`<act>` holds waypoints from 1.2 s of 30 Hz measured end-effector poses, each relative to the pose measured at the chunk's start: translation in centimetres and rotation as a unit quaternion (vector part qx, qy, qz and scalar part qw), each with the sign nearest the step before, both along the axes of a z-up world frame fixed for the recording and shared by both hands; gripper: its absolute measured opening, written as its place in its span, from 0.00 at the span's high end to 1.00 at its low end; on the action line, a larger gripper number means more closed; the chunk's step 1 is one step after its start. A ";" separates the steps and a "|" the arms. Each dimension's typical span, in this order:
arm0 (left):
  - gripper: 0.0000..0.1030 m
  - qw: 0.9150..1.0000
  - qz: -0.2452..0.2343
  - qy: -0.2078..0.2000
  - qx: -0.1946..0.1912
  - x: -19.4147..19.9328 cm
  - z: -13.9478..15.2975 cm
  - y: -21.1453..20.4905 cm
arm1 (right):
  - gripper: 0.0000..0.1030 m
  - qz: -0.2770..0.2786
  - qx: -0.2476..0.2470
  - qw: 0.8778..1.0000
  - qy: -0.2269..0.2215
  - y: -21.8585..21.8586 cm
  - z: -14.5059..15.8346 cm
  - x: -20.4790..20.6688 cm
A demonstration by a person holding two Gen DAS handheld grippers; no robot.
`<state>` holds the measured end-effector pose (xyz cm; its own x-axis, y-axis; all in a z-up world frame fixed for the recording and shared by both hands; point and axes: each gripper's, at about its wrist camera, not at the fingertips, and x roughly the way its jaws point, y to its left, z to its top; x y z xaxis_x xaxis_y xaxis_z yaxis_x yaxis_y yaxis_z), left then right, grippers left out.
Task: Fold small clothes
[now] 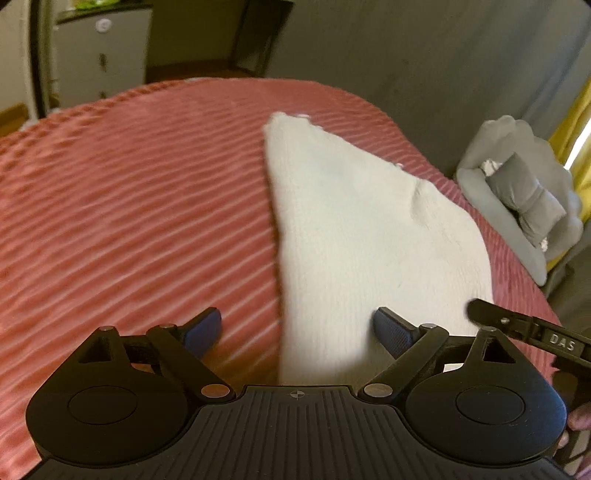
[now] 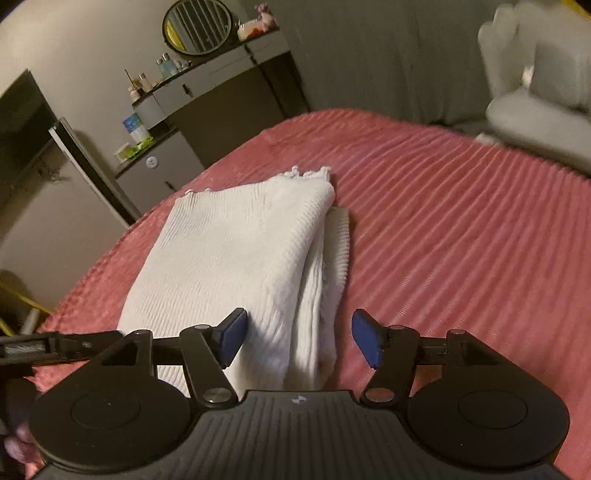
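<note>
White ribbed knit garment [image 2: 236, 258], folded, lying flat on the bed, which is covered in a pink corded bedspread [image 2: 461, 229]. From my right wrist view I log it as a rough rectangle running from the near edge away toward the far left, with a scalloped hem at its far end and a second layer showing along its right side. From my left wrist view the same garment [image 1: 362, 240] reads as a tapering white shape right of centre, narrow at the far end and broad near me.

Left claw [image 1: 295, 332]: jaws spread wide, holding nothing. Its blue right pad [image 1: 393, 330] sits over the near end of the garment; its left pad is over bare bedspread [image 1: 129, 203]. Whether either pad touches the cloth I cannot tell.

Right claw [image 2: 299, 339]: jaws likewise wide apart, nothing gripped. The left pad [image 2: 232, 339] is over the garment's near edge, the right pad over the bedspread just beside the fold.

Also noted in the left wrist view: part of the right claw's black frame [image 1: 528, 332] entering at the right, close to the garment's near corner. Grey armchair [image 1: 517, 192] with a grey cushion beyond the bed's right side. Grey cabinet [image 2: 207, 99] with a round mirror [image 2: 197, 27] and bottles at far left.
</note>
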<state>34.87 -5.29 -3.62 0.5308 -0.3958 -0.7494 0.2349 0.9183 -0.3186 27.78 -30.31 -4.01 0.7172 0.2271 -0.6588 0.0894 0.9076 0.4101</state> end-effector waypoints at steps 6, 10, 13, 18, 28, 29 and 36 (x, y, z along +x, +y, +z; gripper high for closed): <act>0.08 1.000 -0.007 -0.013 0.021 2.6 -1.5 -2.8 | 0.38 0.019 0.049 0.999 0.003 -1.1 -2.4 3.9; 0.03 0.998 -0.007 -0.039 0.039 3.5 -2.2 -3.7 | 0.39 0.008 0.084 0.996 0.000 -1.7 -3.5 5.5; 0.02 0.999 -0.003 -0.039 0.036 3.2 -2.2 -3.5 | 0.39 0.006 0.079 0.997 -0.001 -1.4 -3.5 5.7; 0.05 0.999 -0.007 -0.041 0.033 0.6 -0.7 -1.7 | 0.38 0.013 0.057 0.998 -0.003 -1.0 -1.9 3.1; 0.05 0.999 -0.038 -0.020 0.017 -3.9 -0.3 0.3 | 0.57 0.021 0.118 0.993 0.005 -1.0 -2.2 -4.6; 0.06 0.999 -0.039 -0.014 0.017 -4.0 -0.5 0.3 | 0.61 0.024 0.119 0.993 0.008 -0.8 -2.2 -4.5; 0.26 0.999 -0.039 0.031 -0.004 -3.3 -1.6 0.4 | 0.72 0.009 0.149 0.988 0.028 -0.3 -2.6 -2.7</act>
<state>31.60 -4.92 -5.19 0.4503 -0.4400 -0.7769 0.2844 0.8955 -0.3423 25.10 -30.61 -6.60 0.6748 0.4302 -0.5996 0.1045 0.7486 0.6547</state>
